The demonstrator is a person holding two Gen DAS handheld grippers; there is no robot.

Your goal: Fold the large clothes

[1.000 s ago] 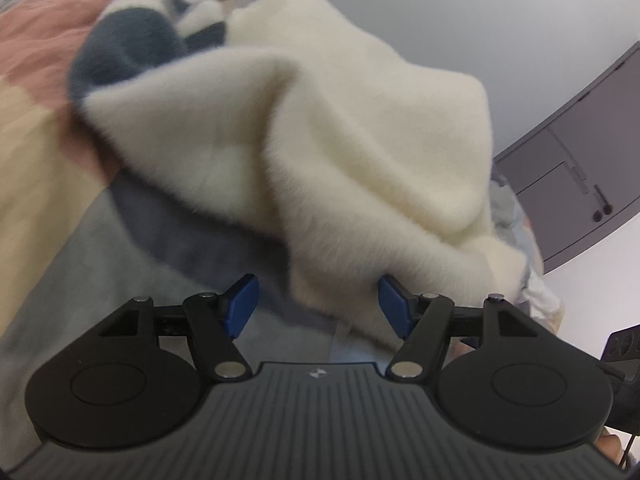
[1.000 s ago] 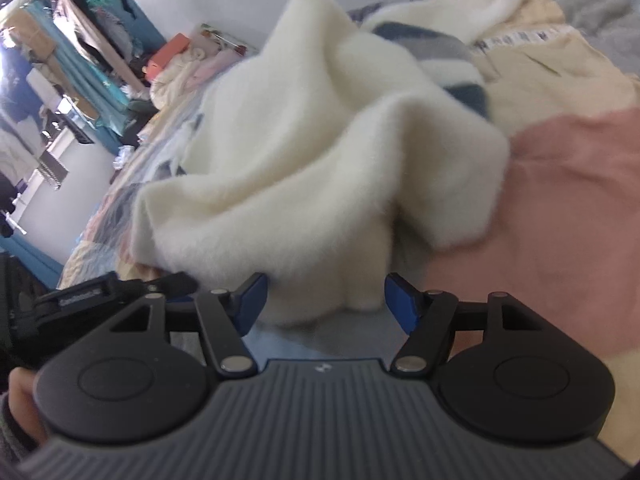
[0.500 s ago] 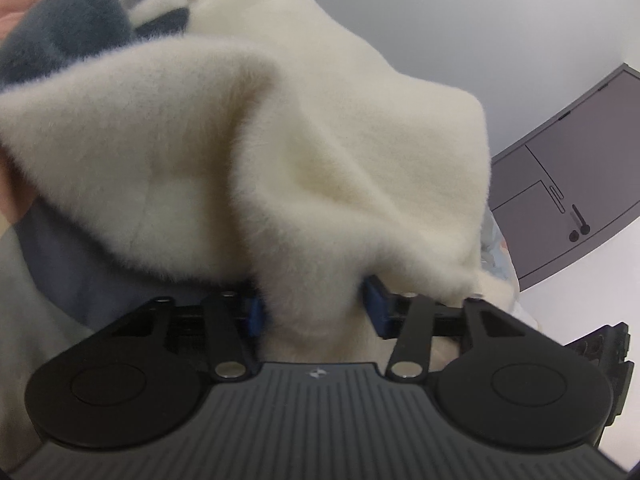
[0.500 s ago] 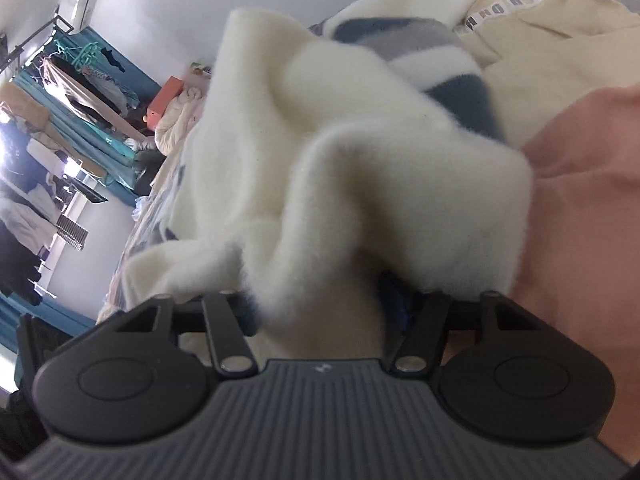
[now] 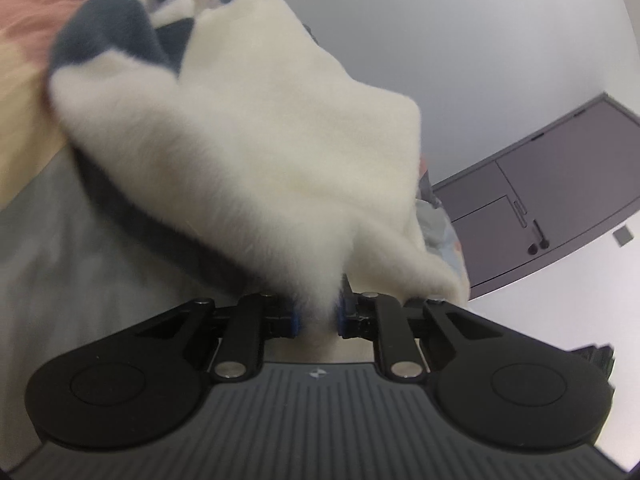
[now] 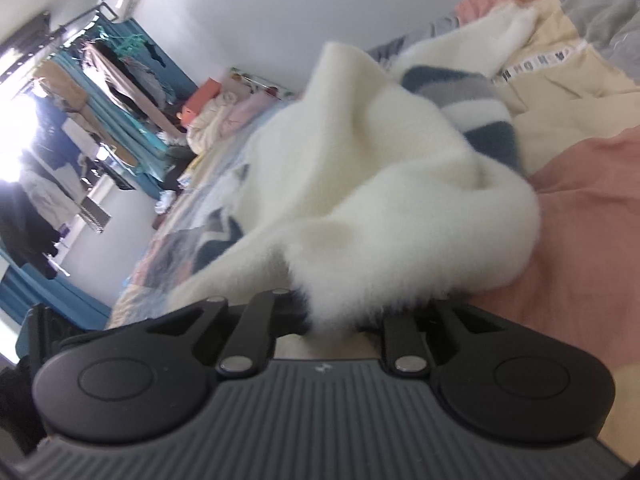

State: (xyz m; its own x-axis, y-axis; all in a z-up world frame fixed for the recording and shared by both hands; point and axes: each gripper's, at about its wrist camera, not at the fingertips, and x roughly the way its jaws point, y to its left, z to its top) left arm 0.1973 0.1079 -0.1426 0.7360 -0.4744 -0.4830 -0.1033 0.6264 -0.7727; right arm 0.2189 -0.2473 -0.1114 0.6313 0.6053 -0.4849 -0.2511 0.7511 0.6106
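A fluffy cream garment (image 5: 256, 152) with dark blue and grey stripes (image 5: 108, 36) lies bunched on a patchwork bedspread. In the left wrist view my left gripper (image 5: 318, 316) has its blue pads closing on a fold of the cream fleece, which fills the gap between them. In the right wrist view the same cream garment (image 6: 400, 208) rises from my right gripper (image 6: 336, 320), whose jaws are closing on another fold; fleece hides the pads. Its striped sleeve (image 6: 472, 112) lies further back.
The bedspread (image 6: 592, 208) has pink, yellow and grey patches. A dark grey cabinet (image 5: 560, 184) stands against the pale wall on the left gripper's right. Piled clothes (image 6: 224, 108) and a hanging rack (image 6: 116, 80) fill the room's far left side.
Both grippers went from wide open in front of the garment to pinching folds of its cream edge. The fabric now lifts off the bedspread, drawn up toward both cameras.
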